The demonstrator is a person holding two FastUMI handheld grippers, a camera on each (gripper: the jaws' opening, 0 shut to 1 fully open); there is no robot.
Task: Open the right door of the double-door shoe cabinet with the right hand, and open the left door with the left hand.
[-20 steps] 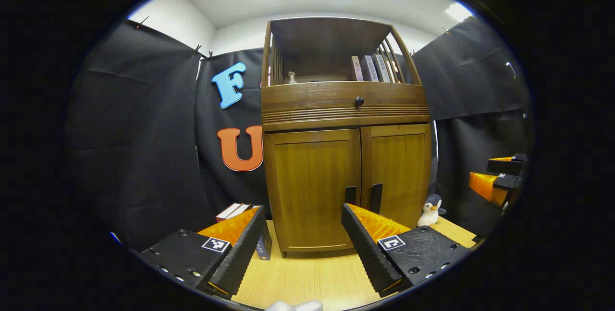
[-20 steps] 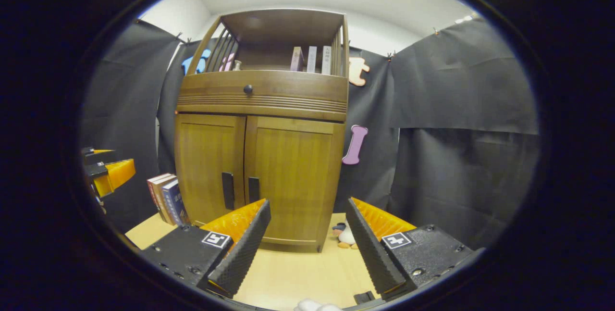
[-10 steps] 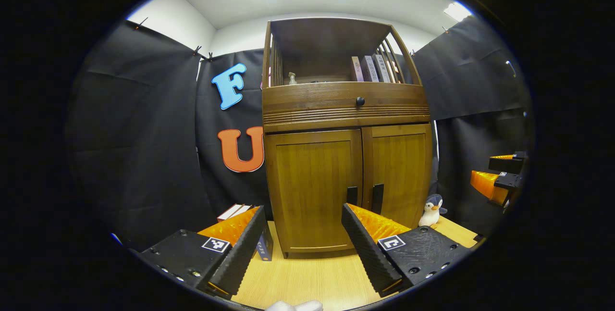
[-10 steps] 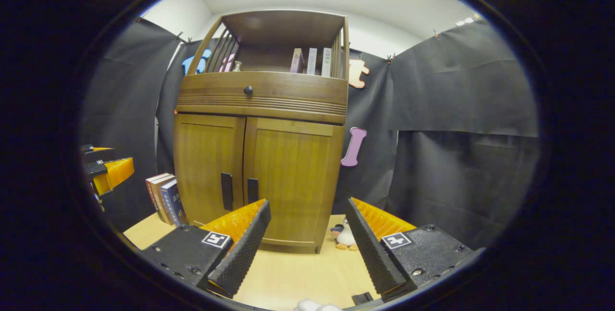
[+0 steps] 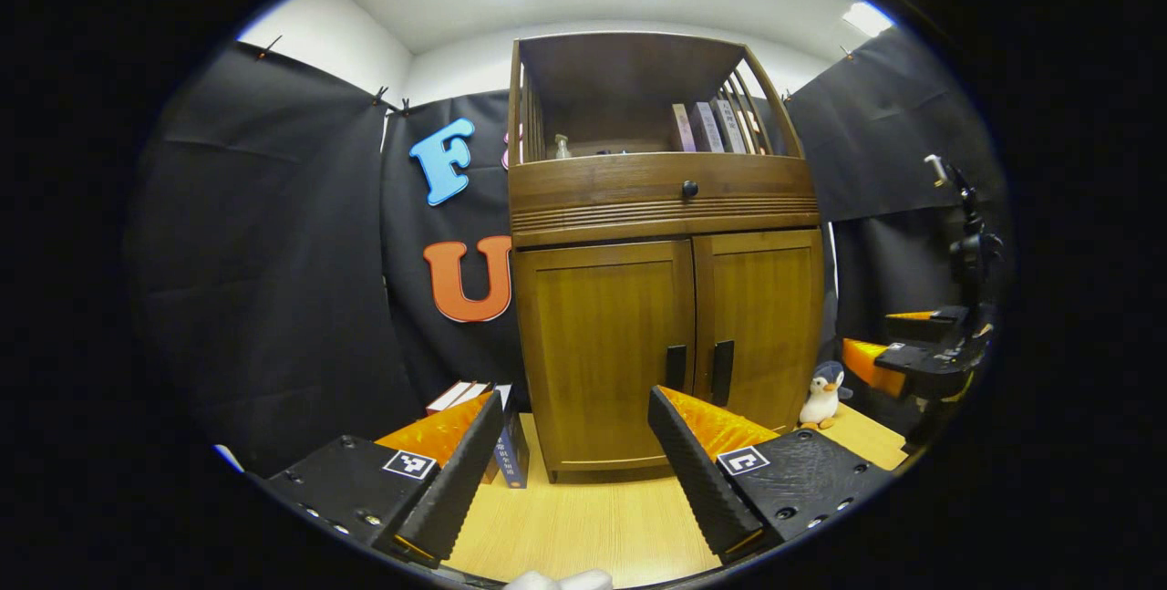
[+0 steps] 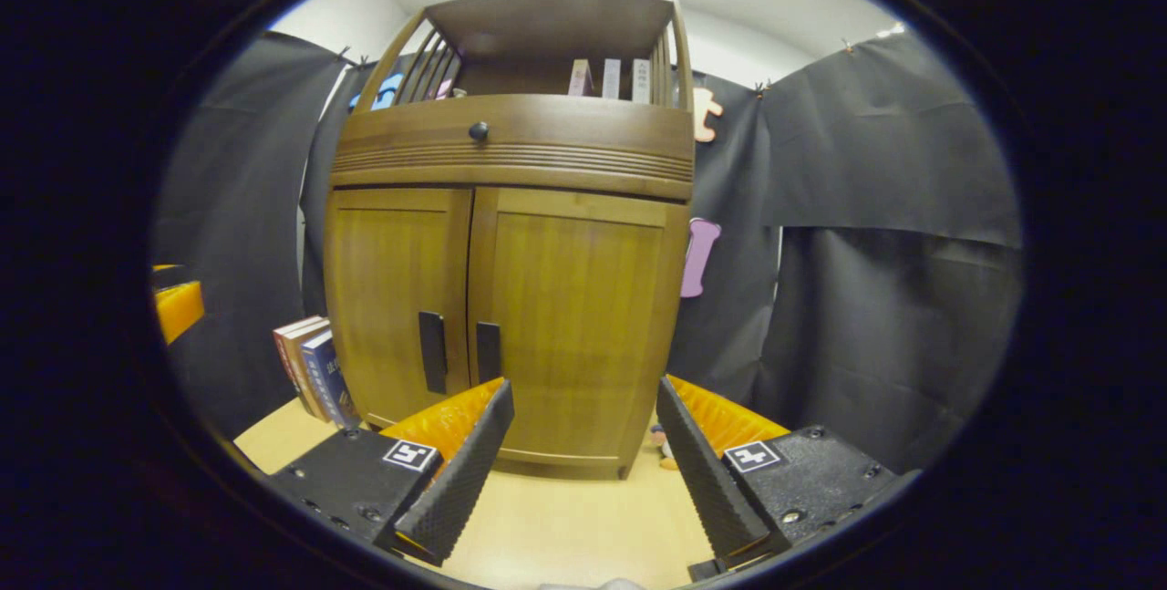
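**Shoe cabinet doors shut as both grippers line up**

Shoe cabinet (image 5: 666, 298) planted on the wooden tabletop (image 5: 593, 526), filling 12 o'clock in the left gripper view and 11 to 12 o'clock in the right gripper view. Both doors closed, left door (image 5: 606, 353) and right door (image 5: 766, 326) meeting at the centre seam, with the left handle (image 5: 676, 367) and right handle (image 5: 722, 373) just beside each other low on that seam. Left gripper (image 5: 574, 444) poised short of the cabinet, jaws wide, nothing between them, facing the left door. Right gripper (image 6: 583, 439) also short of the front, jaws wide and empty, with its own handle (image 6: 489, 352) at roughly 11 o'clock. Seen too at 3 o'clock in the left gripper view. Wide jaws probably meant to straddle the slim vertical pulls. Books (image 6: 314, 371) at the cabinet's left side and a penguin toy (image 5: 823, 397) at its right, likely clear of the door swing.
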